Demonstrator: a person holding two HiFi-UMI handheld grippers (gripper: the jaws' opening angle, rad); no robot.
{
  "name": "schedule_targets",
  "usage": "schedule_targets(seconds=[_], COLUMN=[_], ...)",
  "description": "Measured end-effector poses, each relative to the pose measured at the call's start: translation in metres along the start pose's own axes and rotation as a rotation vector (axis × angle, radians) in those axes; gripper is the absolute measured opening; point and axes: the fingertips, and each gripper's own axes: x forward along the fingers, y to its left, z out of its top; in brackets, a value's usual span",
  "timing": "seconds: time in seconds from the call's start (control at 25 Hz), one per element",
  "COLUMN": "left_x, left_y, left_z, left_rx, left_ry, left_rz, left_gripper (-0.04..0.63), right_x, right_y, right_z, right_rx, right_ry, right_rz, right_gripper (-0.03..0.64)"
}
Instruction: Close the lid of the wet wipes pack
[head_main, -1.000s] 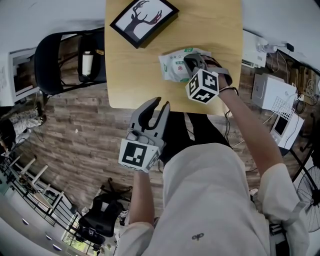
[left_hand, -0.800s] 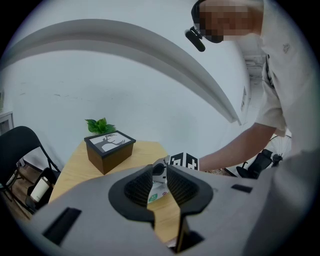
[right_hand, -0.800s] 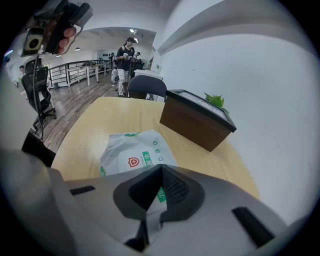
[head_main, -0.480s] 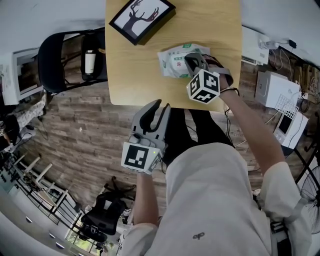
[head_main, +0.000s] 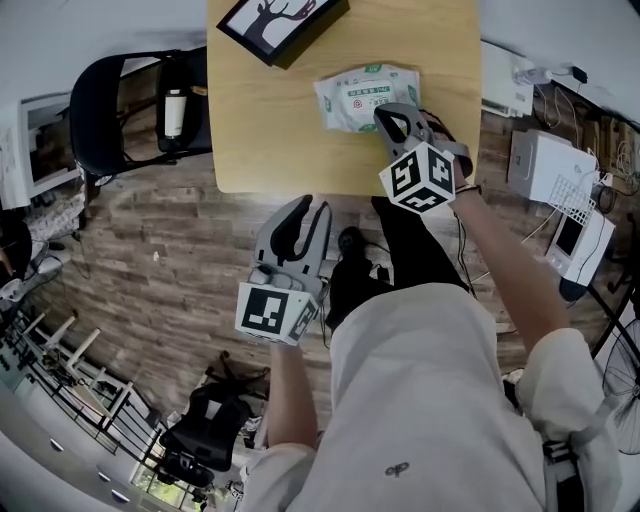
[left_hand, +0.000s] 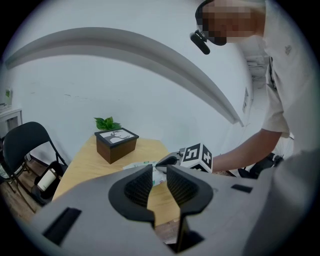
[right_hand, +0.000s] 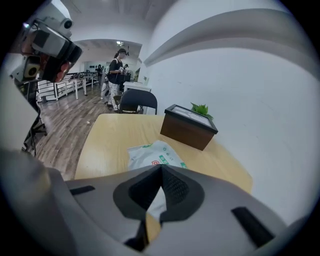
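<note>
One wipes pack (head_main: 365, 97), one box (head_main: 282, 22); right gripper (head_main: 388, 115) clenched empty, left gripper (head_main: 311, 207) released

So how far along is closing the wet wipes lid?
Looks done: the white and green wet wipes pack lies flat on the wooden table, no flap raised. In hand: nothing; the right gripper is shut and empty near it, the left gripper open. Nothing visibly left.
</note>
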Motion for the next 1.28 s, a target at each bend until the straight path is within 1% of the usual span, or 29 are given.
schedule_targets(seconds=[0.2, 0.32, 0.4, 0.6, 0.84, 1.04, 1.16, 1.28], left_x=[-0.050, -0.081, -0.102, -0.153, -0.212, -0.243, -0.255, -0.262], left_y=[-0.004, -0.006, -0.011, -0.024, -0.054, -0.088, -0.105, -0.118], left_z=[-0.017, -0.027, -0.033, -0.045, -0.061, -0.068, -0.067, -0.061], left_rx=[0.024, 0.041, 0.058, 0.138, 0.201, 0.261, 0.291, 0.313], left_ry=[-0.031, -0.054, -0.068, -0.107, -0.146, -0.156, -0.167, -0.182], left_rz=[-0.017, -0.034, -0.049, -0.079, -0.129, -0.199, -0.229, -0.257], left_gripper=[0.083, 0.083, 0.083, 0.083, 0.083, 0.083, 0.075, 0.066], right_x=[-0.044, -0.075, -0.097, -0.152, -0.223, -0.285, -0.317, -0.341], right_y=[0.028, 0.050, 0.070, 0.117, 0.175, 0.215, 0.235, 0.245], right_z=[0.013, 0.021, 0.029, 0.046, 0.059, 0.063, 0.063, 0.065], right_rx=[0.116, 0.154, 0.173, 0.197, 0.209, 0.209, 0.246, 0.282], right_ry=[-0.035, -0.052, -0.068, -0.118, -0.151, -0.173, -0.194, -0.215], right_rz=[-0.055, -0.094, -0.102, -0.142, -0.189, -0.234, -0.252, -0.275], right_gripper=[-0.005, -0.005, -0.005, -0.005, -0.005, -0.005, -0.005, -0.005])
